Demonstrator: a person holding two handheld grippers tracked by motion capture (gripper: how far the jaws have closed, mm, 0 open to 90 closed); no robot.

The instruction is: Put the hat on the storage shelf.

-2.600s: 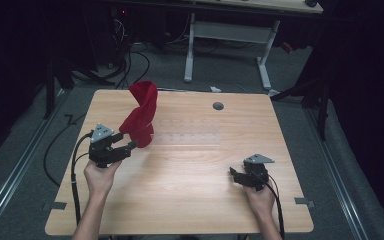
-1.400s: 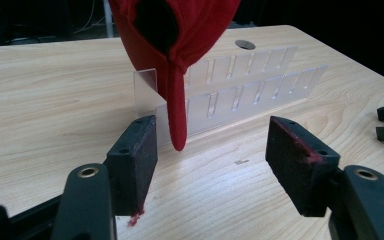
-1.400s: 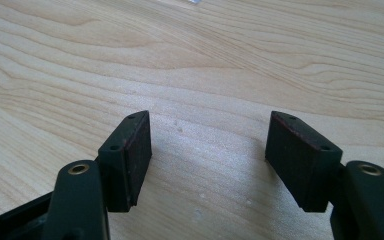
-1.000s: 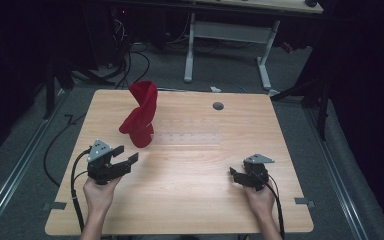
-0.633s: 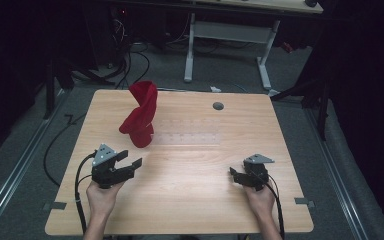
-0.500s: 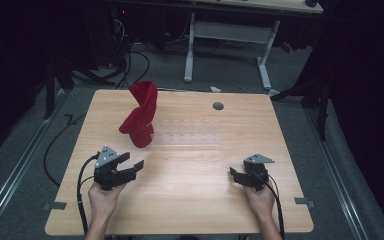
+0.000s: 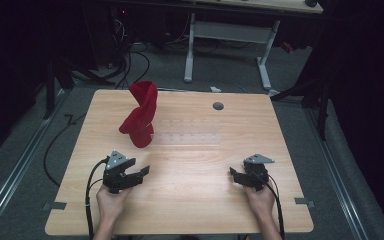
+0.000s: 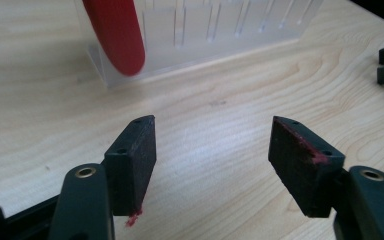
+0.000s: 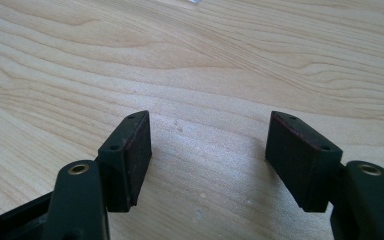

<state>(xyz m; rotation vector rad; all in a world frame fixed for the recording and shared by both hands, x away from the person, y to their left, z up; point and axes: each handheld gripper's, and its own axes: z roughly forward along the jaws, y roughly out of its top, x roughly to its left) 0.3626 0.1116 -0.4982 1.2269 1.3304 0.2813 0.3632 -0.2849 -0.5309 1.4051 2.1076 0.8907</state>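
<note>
Both the left gripper [image 7: 141, 173] and the right gripper [image 7: 235, 176] are held released and empty at the lower counter [image 7: 190, 205], since the red cloth [image 7: 141, 114] is draped on the clear rack [image 7: 187, 138] at upper left.

This looks like a lab or recording room set up for tests, not a home. A plain wood-grain bench [image 7: 190, 165] stands alone in the middle on grey carpet, with the room around it dark. At 12 o'clock a second desk [image 7: 230, 30] on white metal legs stands behind it, and at 11 o'clock loose black cables [image 7: 130, 55] lie tangled on the floor. Metal rails [image 7: 15, 185] run along the floor at 9 o'clock and at 3 o'clock. The bench has a round cable port [image 7: 218, 106] near its far edge, and grey brackets [image 7: 55, 205] sit at its near corners.
</note>
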